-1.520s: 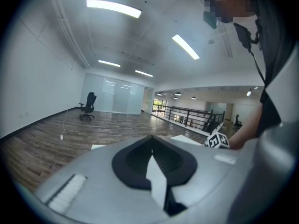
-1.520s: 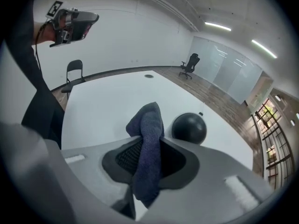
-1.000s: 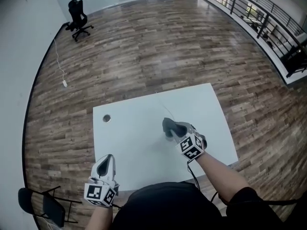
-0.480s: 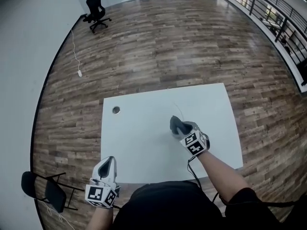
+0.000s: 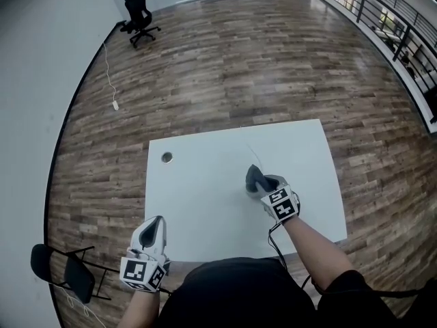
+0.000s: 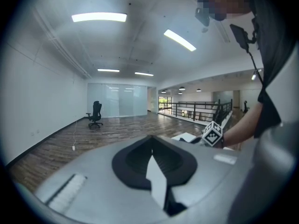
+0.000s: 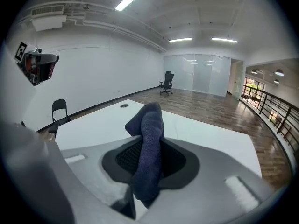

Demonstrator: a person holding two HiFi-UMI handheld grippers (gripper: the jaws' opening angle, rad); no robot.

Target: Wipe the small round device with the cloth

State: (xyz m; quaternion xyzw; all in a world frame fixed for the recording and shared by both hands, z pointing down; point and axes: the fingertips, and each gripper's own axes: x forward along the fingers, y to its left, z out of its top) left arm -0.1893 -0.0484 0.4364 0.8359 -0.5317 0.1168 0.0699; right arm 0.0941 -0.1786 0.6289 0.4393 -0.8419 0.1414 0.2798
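Right gripper view: my right claw (image 7: pixel 148 146) clamps the dark cloth (image 7: pixel 152 120), its length standing up from the jaws, top drooping left. The small round device (image 7: pixel 124 105) lies well ahead-left. My left claw (image 6: pixel 150 141) is pressed together.

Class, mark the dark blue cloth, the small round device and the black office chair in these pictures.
dark blue cloth (image 7: pixel 148 148), right gripper view, on its hanging fold.
small round device (image 5: pixel 167 157), head view, on its centre.
black office chair (image 5: pixel 134 0), head view, on its backrest.
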